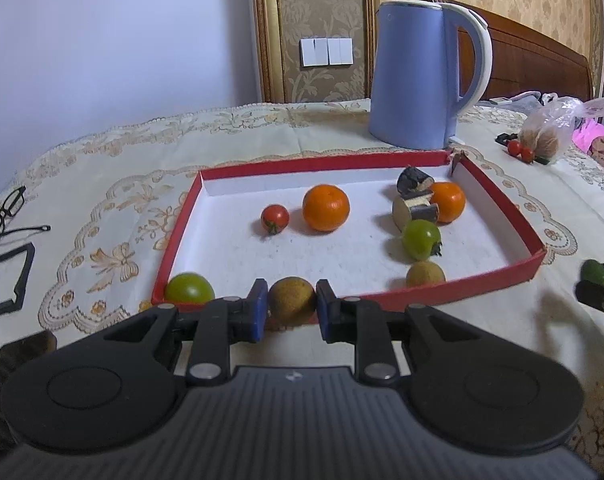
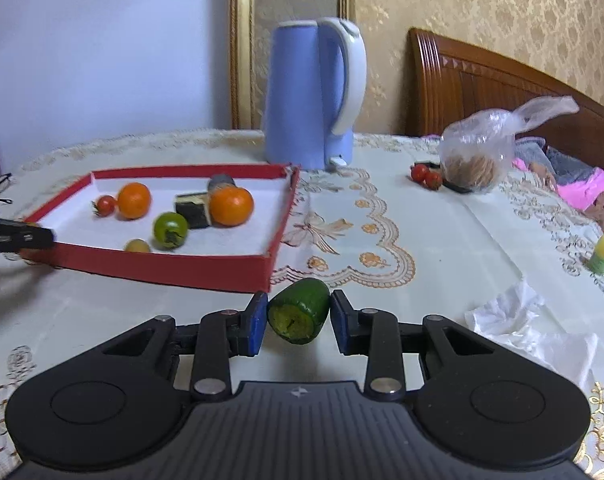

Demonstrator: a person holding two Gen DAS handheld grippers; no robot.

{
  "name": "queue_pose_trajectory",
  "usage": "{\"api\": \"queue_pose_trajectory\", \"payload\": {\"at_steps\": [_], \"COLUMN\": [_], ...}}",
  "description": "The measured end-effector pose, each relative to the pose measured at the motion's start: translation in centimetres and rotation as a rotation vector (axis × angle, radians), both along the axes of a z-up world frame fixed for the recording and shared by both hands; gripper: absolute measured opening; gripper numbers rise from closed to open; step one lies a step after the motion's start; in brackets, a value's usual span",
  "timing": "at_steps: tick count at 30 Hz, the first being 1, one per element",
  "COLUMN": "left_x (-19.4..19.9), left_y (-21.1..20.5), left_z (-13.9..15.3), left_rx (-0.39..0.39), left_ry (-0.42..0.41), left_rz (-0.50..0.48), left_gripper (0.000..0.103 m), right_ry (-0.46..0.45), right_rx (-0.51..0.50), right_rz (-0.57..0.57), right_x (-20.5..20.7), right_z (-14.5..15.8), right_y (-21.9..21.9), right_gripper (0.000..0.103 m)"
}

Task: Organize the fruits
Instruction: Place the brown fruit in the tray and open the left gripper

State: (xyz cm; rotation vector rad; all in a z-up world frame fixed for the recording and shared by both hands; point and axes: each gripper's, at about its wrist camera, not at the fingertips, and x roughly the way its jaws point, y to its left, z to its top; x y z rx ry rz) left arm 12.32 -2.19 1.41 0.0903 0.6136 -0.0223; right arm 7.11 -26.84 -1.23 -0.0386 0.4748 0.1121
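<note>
Table (image 2: 442,240): covered by an embroidered cloth — a wide bare stretch lies between the tray's right wall and the plastic bag (image 2: 478,152).
Kettle (image 1: 418,76): blue, upright, just behind the tray's far right corner.
Tray (image 1: 498,276): red-walled, white-floored, shallow; near wall faces both grippers; left half of the floor bare.
Tray contents: two oranges (image 1: 326,208), a red tomato (image 1: 274,219), a green tomato (image 1: 421,239), a small brown fruit (image 1: 425,274) by the near wall, and dark cut pieces (image 1: 416,200) clustered to the right.
Left gripper (image 1: 291,310): blue pads touch both sides of a round brown fruit (image 1: 291,300), clamped at the tray's near wall.
Green tomato outside (image 1: 189,289): just left of that gripper, at the tray's near left corner.
Right gripper (image 2: 297,316): pads flank a cut green fruit (image 2: 299,311) — left pad touching, right pad a sliver apart; grip cannot be told.
Location: off the tray's near right corner.
Crumpled tissue (image 2: 514,316): right of the right gripper.
</note>
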Motion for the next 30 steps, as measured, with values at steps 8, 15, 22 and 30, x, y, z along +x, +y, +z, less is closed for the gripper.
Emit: {"api": "queue_pose_trajectory", "payload": {"at_steps": [8,15,22,30], "left_x": [3.1,7.0,10.4,13.6], "left_y": [-0.6,-0.1,0.4,1.1], "left_z": [0.3,0.3,0.2,0.0], "left_rx": [0.056,0.072,0.114,0.132], "left_ry": [-0.006,0.022,0.038,0.064], "left_rz": [0.029,0.069,0.113,0.139], "left_gripper": [0.023,0.023,0.023,0.023], "right_ry": [-0.055,-0.066,-0.065,-0.061], "right_rx": [0.052,0.078,0.114,0.136], "right_rz": [0.079,0.126,0.139,0.142], "right_x": [-2.8,-3.8,-4.5,-4.8], "right_z": [1.6,2.0,1.8,1.8], "right_y": [0.9,1.6,1.5,1.3], "right_gripper": [0.033,0.033,0.033,0.033]}}
